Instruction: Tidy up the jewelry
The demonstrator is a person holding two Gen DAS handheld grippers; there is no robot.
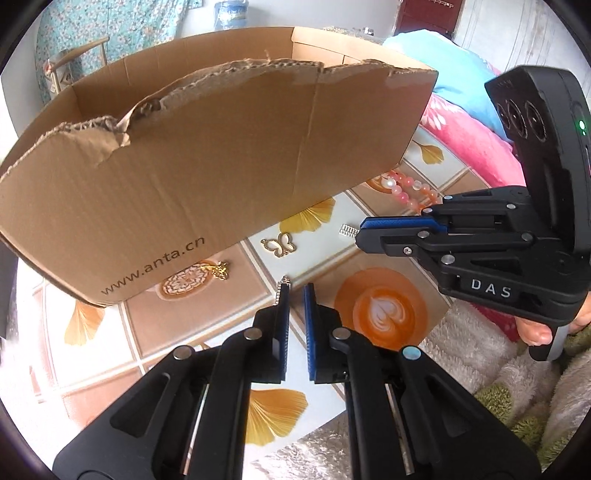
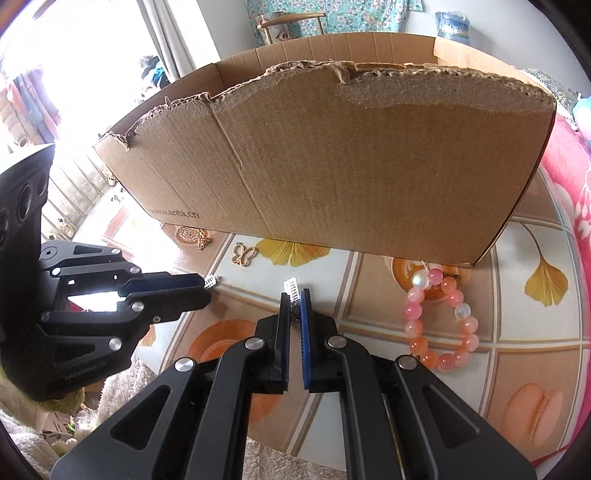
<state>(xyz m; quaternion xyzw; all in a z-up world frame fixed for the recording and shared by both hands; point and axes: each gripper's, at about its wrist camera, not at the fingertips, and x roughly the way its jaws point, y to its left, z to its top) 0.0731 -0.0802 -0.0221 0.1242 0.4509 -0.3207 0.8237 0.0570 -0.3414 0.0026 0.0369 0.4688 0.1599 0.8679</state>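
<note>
A torn cardboard box [image 1: 207,155] stands on the patterned table; it also shows in the right wrist view [image 2: 351,166]. My left gripper [image 1: 295,291] is shut on a small silver jewelry piece [image 1: 283,286], seen from the side in the right wrist view [image 2: 209,282]. My right gripper [image 2: 295,295] is shut on another silver piece [image 2: 291,288], which also shows in the left wrist view [image 1: 348,231]. A gold butterfly pendant [image 1: 279,244] and a gold charm [image 1: 220,271] lie by the box. A pink bead bracelet [image 2: 439,321] lies to the right.
The tablecloth [image 1: 384,306] has coffee and ginkgo-leaf prints. A pink and blue blanket [image 1: 469,122] lies at the right. A fluffy rug [image 1: 480,362] lies below the table edge. A chair [image 2: 291,22] stands behind the box.
</note>
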